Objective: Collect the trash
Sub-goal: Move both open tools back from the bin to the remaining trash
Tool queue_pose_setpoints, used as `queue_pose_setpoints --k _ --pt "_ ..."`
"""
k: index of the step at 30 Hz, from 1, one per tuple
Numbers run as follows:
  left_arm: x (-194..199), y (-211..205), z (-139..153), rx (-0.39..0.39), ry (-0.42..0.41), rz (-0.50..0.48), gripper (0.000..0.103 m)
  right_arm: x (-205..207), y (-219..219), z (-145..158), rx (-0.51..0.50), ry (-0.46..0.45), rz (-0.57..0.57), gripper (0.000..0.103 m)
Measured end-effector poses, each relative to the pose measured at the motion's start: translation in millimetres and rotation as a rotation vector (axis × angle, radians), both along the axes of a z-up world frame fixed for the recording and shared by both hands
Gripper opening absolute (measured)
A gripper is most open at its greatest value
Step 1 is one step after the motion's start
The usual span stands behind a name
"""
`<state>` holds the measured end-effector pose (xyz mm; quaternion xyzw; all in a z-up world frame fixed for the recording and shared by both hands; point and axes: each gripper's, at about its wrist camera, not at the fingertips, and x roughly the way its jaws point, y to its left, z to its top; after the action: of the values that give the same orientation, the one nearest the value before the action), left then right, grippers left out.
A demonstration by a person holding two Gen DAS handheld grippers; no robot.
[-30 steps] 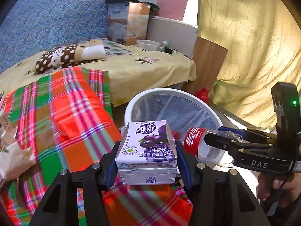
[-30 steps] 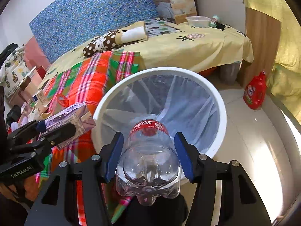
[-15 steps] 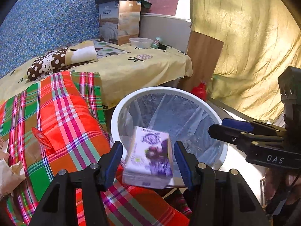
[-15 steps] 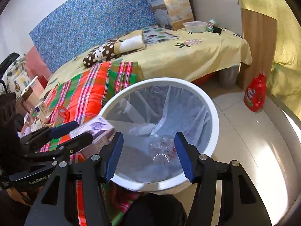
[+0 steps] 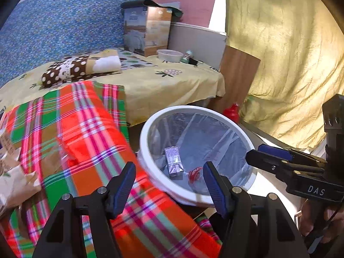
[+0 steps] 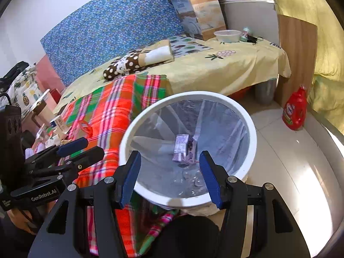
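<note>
A white round trash bin (image 5: 150, 172) with a clear liner stands on the floor beside the bed; it also shows in the right wrist view (image 6: 252, 133). Inside lie a purple milk carton (image 5: 173, 161) (image 6: 182, 148) and a clear cola bottle with a red label (image 5: 194, 173) (image 6: 191, 180). My left gripper (image 5: 169, 169) is open and empty above the bin's near left rim. My right gripper (image 6: 169, 161) is open and empty above the bin's near rim; it shows at the right of the left wrist view (image 5: 268, 157).
A red and green plaid blanket (image 5: 75, 129) covers the bed left of the bin. Crumpled paper and wrappers (image 5: 13, 172) lie at its left end. A red detergent bottle (image 6: 295, 109) stands on the tiled floor to the right. A yellow curtain (image 5: 290, 64) hangs behind.
Both grippers opened over the bin. The cola bottle dropped from the right gripper first, then the milk carton fell from the left gripper; both now lie inside the bin.
</note>
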<state>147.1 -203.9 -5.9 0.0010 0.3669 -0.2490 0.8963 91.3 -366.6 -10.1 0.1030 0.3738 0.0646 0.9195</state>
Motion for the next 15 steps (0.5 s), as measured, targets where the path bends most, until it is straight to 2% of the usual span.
queue_pose_setpoints --k 15 --pt "-50 63 13 -0.018 -0.013 0.108 0.064 -23 59 12 -0.064 -0.054 0.121 0.058"
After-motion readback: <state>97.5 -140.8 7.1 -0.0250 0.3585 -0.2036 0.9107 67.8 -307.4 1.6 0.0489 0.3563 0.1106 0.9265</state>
